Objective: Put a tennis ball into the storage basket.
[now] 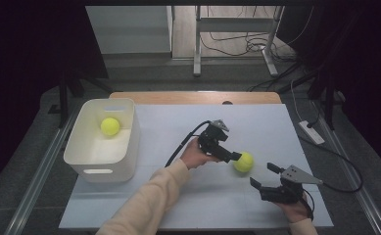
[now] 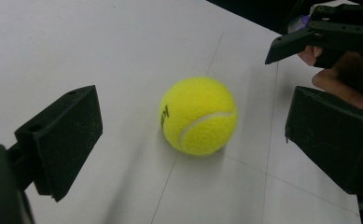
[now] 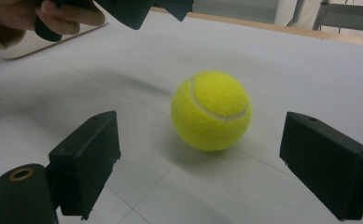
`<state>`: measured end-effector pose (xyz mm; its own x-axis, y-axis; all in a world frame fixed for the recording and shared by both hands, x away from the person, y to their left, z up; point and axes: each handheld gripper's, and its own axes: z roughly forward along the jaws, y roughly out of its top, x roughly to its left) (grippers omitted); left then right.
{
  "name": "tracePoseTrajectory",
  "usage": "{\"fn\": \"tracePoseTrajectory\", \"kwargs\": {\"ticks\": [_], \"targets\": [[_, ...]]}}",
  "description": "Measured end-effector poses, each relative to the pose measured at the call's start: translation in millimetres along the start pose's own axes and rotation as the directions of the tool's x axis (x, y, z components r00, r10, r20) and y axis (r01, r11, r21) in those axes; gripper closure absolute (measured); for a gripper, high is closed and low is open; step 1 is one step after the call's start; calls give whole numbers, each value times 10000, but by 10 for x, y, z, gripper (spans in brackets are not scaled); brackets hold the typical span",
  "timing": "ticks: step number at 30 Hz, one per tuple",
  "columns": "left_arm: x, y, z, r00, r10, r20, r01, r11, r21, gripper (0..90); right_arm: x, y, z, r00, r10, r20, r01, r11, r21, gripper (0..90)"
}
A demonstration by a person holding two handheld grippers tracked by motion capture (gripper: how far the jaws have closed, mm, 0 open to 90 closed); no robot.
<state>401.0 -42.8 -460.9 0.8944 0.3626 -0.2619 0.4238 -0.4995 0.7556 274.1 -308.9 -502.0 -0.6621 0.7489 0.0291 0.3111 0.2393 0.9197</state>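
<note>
At your left on the white table (image 1: 188, 205) you have a white bin (image 1: 102, 166) with a cut-out handle facing you; a second yellow ball (image 1: 110, 126) lies inside it near the far wall. Past the table's wooden far edge, cables (image 1: 237, 46) lie on the floor between metal desk legs (image 1: 197, 44). A white power strip (image 1: 311, 132) sits on the floor to your right.

Fuzzy felt tennis ball (image 2: 198, 115) (matt white tabletop (image 2: 76, 42))
</note>
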Motion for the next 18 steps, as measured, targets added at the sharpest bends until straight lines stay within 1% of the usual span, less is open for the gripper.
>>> {"fn": "tracePoseTrajectory", "kwargs": {"ticks": [6, 18], "targets": [[0, 7, 70, 9999, -130, 60, 130, 9999, 8, 47, 4, 2, -3, 10000, -5, -20, 5, 10000, -11, 121], [7, 7, 179, 9997, -156, 173, 153, 9997, 169, 46, -1, -2, -10, 10000, 29, -7, -29, 10000, 5, 117]]}}
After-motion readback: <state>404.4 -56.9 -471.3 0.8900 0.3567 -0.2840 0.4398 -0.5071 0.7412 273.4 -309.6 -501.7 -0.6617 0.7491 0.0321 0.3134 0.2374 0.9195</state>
